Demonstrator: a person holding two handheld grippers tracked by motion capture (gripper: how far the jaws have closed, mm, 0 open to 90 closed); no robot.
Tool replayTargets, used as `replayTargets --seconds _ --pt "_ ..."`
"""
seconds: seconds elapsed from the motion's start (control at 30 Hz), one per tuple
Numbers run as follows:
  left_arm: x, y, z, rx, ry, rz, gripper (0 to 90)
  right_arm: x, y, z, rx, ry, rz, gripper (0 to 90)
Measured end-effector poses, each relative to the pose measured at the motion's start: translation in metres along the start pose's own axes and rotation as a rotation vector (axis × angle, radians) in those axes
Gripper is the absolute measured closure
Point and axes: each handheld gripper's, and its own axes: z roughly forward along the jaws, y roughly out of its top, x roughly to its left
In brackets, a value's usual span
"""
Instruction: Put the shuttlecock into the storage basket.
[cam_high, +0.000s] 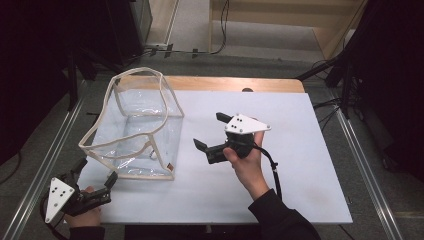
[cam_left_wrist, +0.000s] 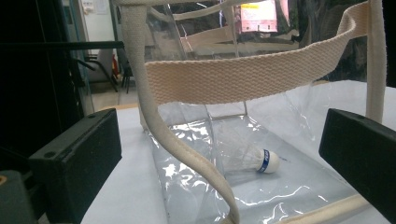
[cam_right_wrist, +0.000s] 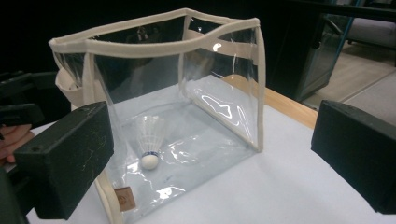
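A clear plastic bag (cam_high: 135, 125) with cream fabric trim stands open on the left of the white table top (cam_high: 290, 190). A white shuttlecock (cam_right_wrist: 150, 140) with a blue band lies on its side inside the bag (cam_right_wrist: 219, 98); the left gripper view also shows the shuttlecock (cam_left_wrist: 254, 159) through the bag wall. My left gripper (cam_high: 96, 171) is open and empty at the bag's near-left corner, its jaws apart on either side of the cream strap (cam_left_wrist: 243, 77). My right gripper (cam_high: 210, 131) is open and empty just right of the bag, aimed at it.
A strip of wooden table (cam_high: 225, 84) shows behind the white top. Metal rails (cam_high: 47, 165) run along both sides. Dark equipment (cam_high: 100, 30) stands at the back left, and cables (cam_high: 325, 107) lie at the back right. The white top's right half is bare.
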Motion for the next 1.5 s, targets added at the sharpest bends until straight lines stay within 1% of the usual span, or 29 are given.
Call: replayTargets --seconds 0.4,0.73,1.13,1.17,1.33,1.47,1.5 --pt "-0.001 0.000 0.000 0.002 0.002 0.001 0.0 -0.010 -0.025 -0.018 -0.023 -0.045 0.031 0.0" --pt "-0.001 0.000 0.000 0.004 0.001 0.002 0.0 -0.022 -0.046 -0.036 -0.035 -0.097 0.053 0.0" --pt "-0.001 0.000 0.000 0.005 0.000 0.003 0.0 -0.036 -0.066 -0.058 -0.036 -0.155 0.075 0.0" --pt "-0.001 0.000 0.000 0.005 -0.001 0.003 0.0 -0.037 -0.067 -0.060 -0.036 -0.158 0.083 0.0" --pt "-0.001 0.000 0.000 0.008 0.000 0.007 0.0 -0.043 -0.075 -0.069 -0.031 -0.185 0.086 0.0" --pt "-0.002 0.000 0.001 0.010 0.000 0.011 0.0 -0.047 -0.081 -0.077 -0.030 -0.195 0.093 0.0" --pt "-0.002 0.000 0.001 0.010 0.000 0.011 0.0 -0.048 -0.082 -0.078 -0.037 -0.198 0.089 0.0"
